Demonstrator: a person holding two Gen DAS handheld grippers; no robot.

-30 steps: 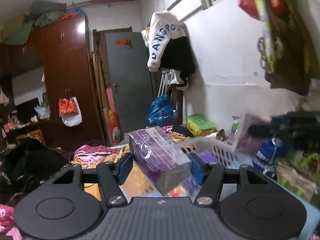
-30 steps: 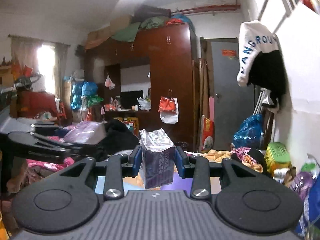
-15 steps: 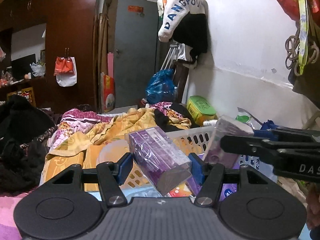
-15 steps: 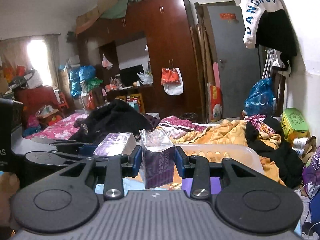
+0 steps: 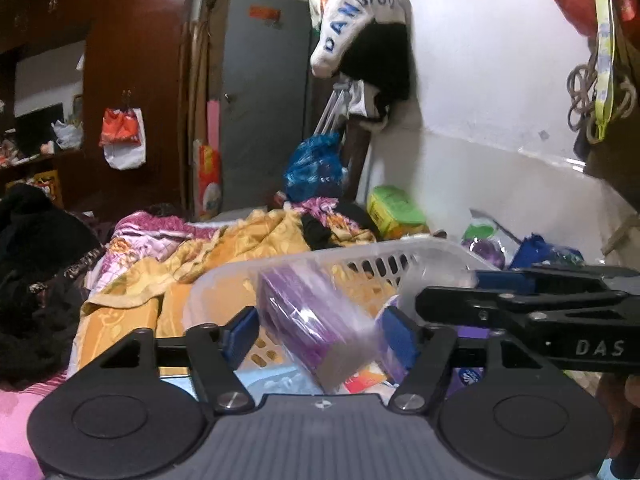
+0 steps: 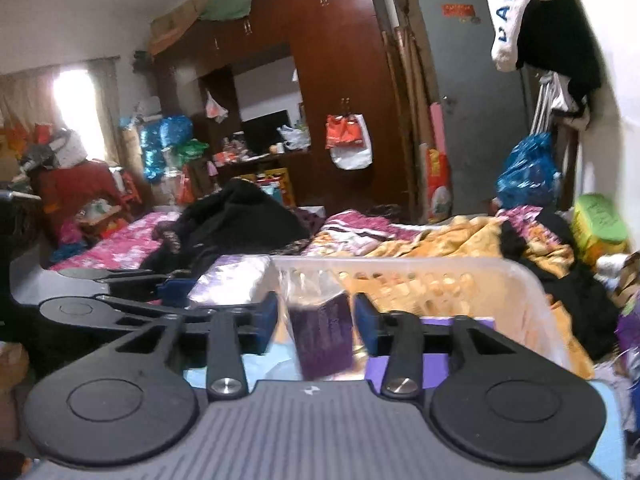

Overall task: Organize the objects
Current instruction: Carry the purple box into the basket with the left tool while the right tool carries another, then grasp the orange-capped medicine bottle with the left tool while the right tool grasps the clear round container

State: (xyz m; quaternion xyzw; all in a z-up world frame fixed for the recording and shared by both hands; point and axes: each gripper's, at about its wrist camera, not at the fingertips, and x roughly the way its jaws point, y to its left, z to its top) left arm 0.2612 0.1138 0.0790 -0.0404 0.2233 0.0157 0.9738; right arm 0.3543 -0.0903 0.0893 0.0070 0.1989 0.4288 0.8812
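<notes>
Between the blue pads of the left gripper (image 5: 320, 330) sits a purple tissue pack (image 5: 316, 328) in clear wrap. The jaws have just been opening, and gaps show at both pads, so the pack looks let go and blurry, as if it is dropping. It tilts over the white plastic basket (image 5: 420, 250).

The right gripper (image 6: 316, 322) has a smaller, darker purple tissue pack (image 6: 324, 336) between its pads. Those jaws have just been opening too, and I can see space on each side of the pack. It is above the near edge of the same basket.

I think both packs are light and squashy. The shiny wrap looks slippery and crinkly, so a pinch across the flat sides at the middle should work best. They should not break if they fall.

The basket is stiff, smooth plastic with slots in its walls. It rests on a bed beside a soft, rumpled orange blanket (image 5: 224, 256). A shiny brown wooden wardrobe (image 6: 332, 80) stands behind.
</notes>
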